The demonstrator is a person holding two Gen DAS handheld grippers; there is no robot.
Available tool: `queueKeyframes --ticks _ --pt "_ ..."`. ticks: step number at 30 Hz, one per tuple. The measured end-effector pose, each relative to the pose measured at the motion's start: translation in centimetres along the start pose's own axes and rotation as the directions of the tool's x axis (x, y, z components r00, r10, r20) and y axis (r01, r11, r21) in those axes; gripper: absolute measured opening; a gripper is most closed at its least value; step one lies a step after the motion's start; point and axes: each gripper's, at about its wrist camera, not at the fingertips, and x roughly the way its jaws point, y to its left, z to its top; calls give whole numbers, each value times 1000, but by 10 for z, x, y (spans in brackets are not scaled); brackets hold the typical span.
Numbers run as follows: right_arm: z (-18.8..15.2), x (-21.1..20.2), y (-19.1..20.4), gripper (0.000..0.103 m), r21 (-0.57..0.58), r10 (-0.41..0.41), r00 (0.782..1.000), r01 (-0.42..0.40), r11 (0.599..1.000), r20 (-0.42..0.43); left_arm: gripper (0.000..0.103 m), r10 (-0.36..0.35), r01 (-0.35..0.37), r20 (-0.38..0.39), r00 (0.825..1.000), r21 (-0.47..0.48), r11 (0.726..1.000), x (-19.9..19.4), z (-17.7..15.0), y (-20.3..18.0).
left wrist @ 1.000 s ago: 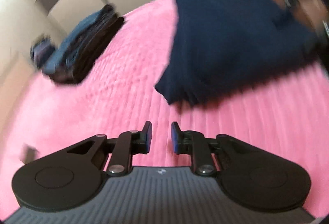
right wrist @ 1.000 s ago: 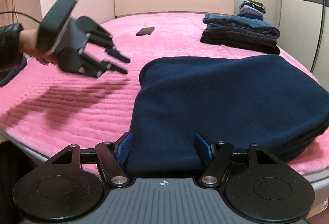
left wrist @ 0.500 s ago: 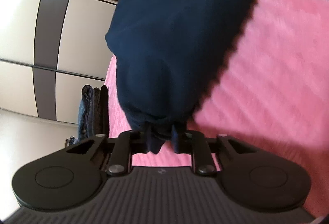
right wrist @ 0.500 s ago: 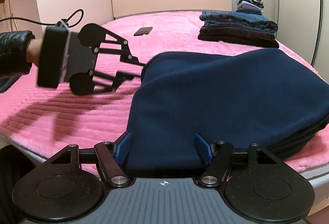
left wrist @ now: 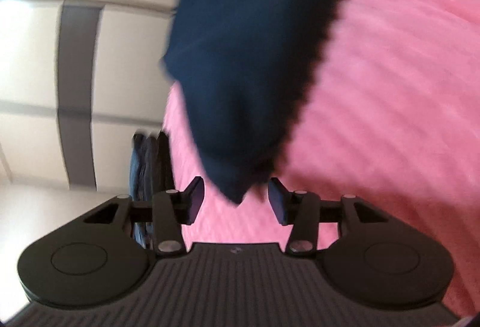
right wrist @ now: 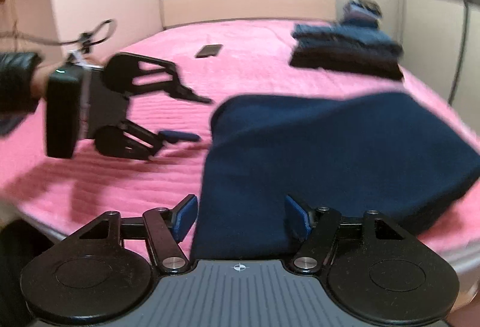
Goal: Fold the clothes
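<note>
Soft, even indoor light fills both views, with no glare. Motion blur smears the navy garment (left wrist: 249, 71) and the pink bed (left wrist: 390, 104) in the left wrist view. In the right wrist view the clothes pile (right wrist: 348, 50) is blurred, and the left hand-held gripper (right wrist: 192, 116) casts a faint shadow on the bed. Fisheye curvature bends the wardrobe (left wrist: 78, 56) and darkens the corners.

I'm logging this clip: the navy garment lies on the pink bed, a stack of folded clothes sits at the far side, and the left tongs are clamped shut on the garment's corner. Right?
Not quite. The left tongs are open, with the navy garment corner loose between them, as the left wrist view shows. The garment does lie on the pink bed, with the stack of folded clothes at the far side.
</note>
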Motion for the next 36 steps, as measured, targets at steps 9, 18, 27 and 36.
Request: queueKeyframes --ticks 9,18,27,36 --pt "-3 49 59 65 -463 -193 971 106 880 -143 44 64 -67 37 997 111 992 34 4 -10" --pt "12 20 36 26 -381 -108 983 45 924 -146 41 115 -124 72 991 132 984 32 1 -21" --pt "18 -2 27 24 -323 -77 987 29 946 -138 25 88 -87 52 995 -20 996 37 -5 -6" --pt "14 -8 24 25 -284 -60 990 21 959 -129 9 87 -103 -104 991 -161 982 20 -37 10"
